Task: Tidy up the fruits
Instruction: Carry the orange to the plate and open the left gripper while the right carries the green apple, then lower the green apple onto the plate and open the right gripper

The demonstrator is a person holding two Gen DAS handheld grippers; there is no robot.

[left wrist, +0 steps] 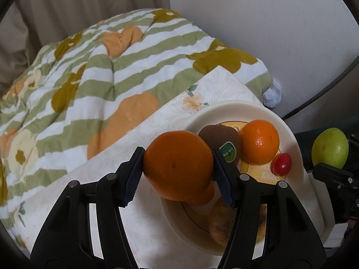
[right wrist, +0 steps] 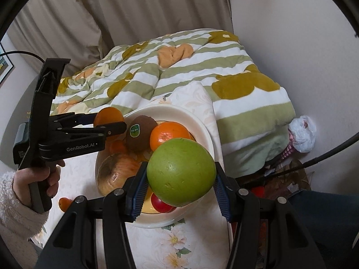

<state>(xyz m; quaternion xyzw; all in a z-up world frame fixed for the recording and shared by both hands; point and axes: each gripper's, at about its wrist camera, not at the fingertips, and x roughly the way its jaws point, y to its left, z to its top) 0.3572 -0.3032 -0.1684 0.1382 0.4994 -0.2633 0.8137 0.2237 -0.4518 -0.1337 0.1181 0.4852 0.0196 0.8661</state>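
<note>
- Both grippers grip fruit: left gripper (left wrist: 178,168) clamps an orange (left wrist: 178,164); right gripper (right wrist: 179,188) clamps a green apple (right wrist: 181,172).
- Cream bowl (right wrist: 202,125) sits on a floral tablecloth (right wrist: 161,242).
- Striped quilt (right wrist: 179,76) at twelve o'clock; beige curtain (right wrist: 134,11) behind.

The left gripper (left wrist: 178,168) holds an orange (left wrist: 178,165) over the near-left rim of the bowl (left wrist: 224,109). Just beyond its right finger lies a kiwi (left wrist: 218,137), then a mandarin (left wrist: 260,142); a cherry tomato (left wrist: 281,164) sits nearer. Far right, the right gripper (right wrist: 180,186) holds a green apple (right wrist: 181,172).
</note>
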